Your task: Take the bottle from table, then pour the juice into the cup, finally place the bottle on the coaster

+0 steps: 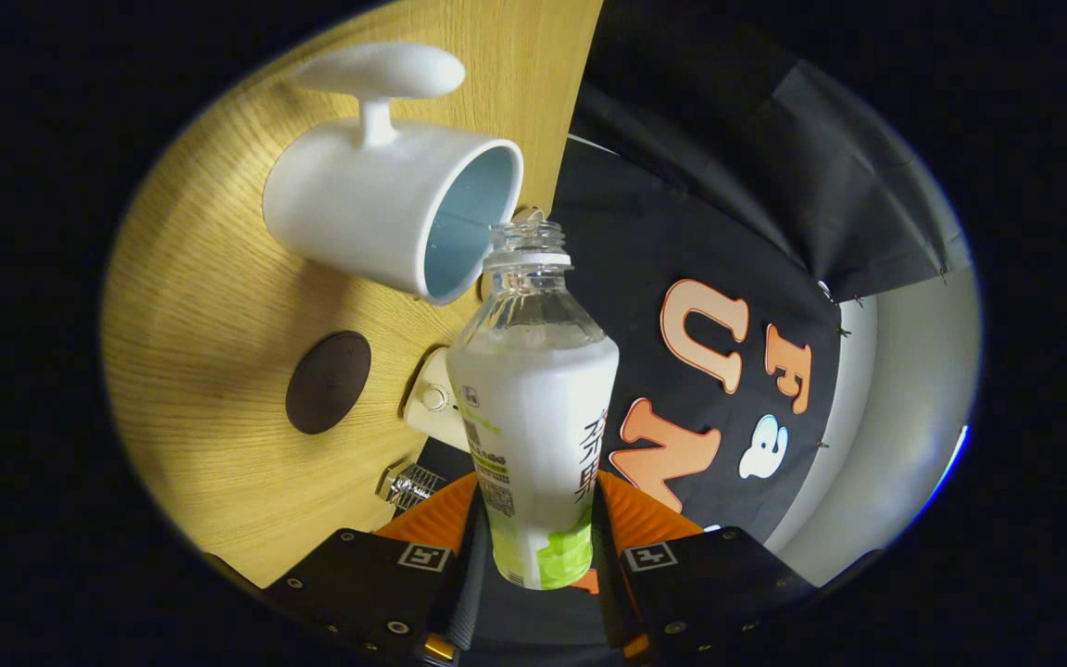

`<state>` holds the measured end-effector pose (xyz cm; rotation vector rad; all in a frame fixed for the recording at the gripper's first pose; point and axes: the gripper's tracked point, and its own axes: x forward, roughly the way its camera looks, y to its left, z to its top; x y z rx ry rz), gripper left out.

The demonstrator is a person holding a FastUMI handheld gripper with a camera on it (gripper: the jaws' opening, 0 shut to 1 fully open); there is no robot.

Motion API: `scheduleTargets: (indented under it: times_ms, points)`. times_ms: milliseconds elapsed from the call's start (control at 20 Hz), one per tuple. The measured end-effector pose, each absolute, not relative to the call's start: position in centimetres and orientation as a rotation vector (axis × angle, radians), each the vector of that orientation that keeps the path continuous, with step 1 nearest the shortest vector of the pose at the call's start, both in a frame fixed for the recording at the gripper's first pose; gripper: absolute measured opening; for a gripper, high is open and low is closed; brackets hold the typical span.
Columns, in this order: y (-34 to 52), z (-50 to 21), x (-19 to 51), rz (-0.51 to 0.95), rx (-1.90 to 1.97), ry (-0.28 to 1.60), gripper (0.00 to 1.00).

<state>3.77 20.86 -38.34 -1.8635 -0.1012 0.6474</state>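
The gripper [533, 547] is closed on the bottle [533, 417]; both fingers press against the lower body of the bottle, one on each side; the ribbed pads [436, 519] sit flush against its label; the jaws stand narrowly apart, separated by the width of the bottle alone; the two finger housings lie level with each other, each bearing a square marker on its upper face; the gripper is rolled well to one side, so that the held bottle lies along the finger axis with its uncapped neck pointing forward, away from the fingers.
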Motion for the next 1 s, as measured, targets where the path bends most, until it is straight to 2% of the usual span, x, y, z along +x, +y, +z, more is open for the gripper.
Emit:
scheduleTargets:
  times_ms: [250, 550, 1000]
  points:
    - [20.1, -40.4, 3.3, 0.666, -1.697, 0.054, 0.53]
    - [18.3, -41.1, 3.3, 0.606, -1.396, 0.231, 0.54]
    - [18.8, -38.4, 6.8, 0.507, -0.825, 0.354, 0.54]
